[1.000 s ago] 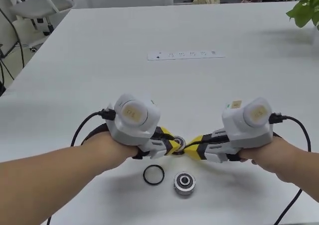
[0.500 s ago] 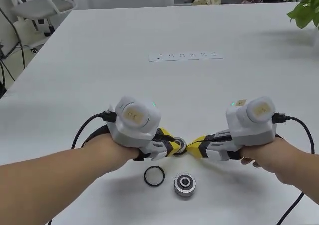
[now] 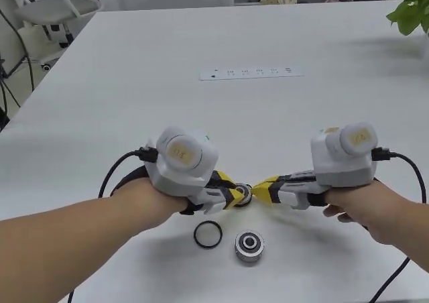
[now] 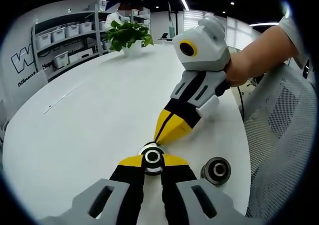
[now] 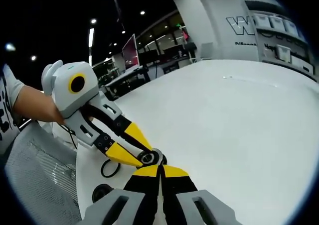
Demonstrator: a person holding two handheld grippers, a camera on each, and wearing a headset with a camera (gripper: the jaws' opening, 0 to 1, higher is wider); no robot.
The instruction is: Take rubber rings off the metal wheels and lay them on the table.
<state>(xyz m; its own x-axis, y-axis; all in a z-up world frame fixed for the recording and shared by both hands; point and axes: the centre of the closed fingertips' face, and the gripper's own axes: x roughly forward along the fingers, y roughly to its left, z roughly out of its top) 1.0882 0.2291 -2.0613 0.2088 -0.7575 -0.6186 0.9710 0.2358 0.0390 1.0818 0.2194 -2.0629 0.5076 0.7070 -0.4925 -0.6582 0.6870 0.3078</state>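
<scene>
My left gripper (image 3: 239, 195) (image 4: 152, 160) is shut on a small metal wheel (image 3: 244, 193) (image 4: 152, 156), held just above the table, with a black rubber ring around its rim. My right gripper (image 3: 255, 189) (image 5: 160, 167) meets it from the right. Its yellow jaws are pressed together, with the tips pinched on the rubber ring at the wheel's rim (image 5: 148, 158). On the table below lie a loose black rubber ring (image 3: 208, 234) (image 5: 110, 168) and a bare metal wheel (image 3: 249, 245) (image 4: 216, 170).
The white table (image 3: 201, 115) stretches away ahead, with a white power strip (image 3: 251, 73) lying across its middle. A potted plant (image 3: 409, 8) stands at the far right corner and an office chair (image 3: 47, 8) at the far left. Black cables trail from both grippers.
The right gripper's body has swung a little up and out to the right while its tips stay at the wheel. The left gripper, loose ring and bare wheel have kept their places.
</scene>
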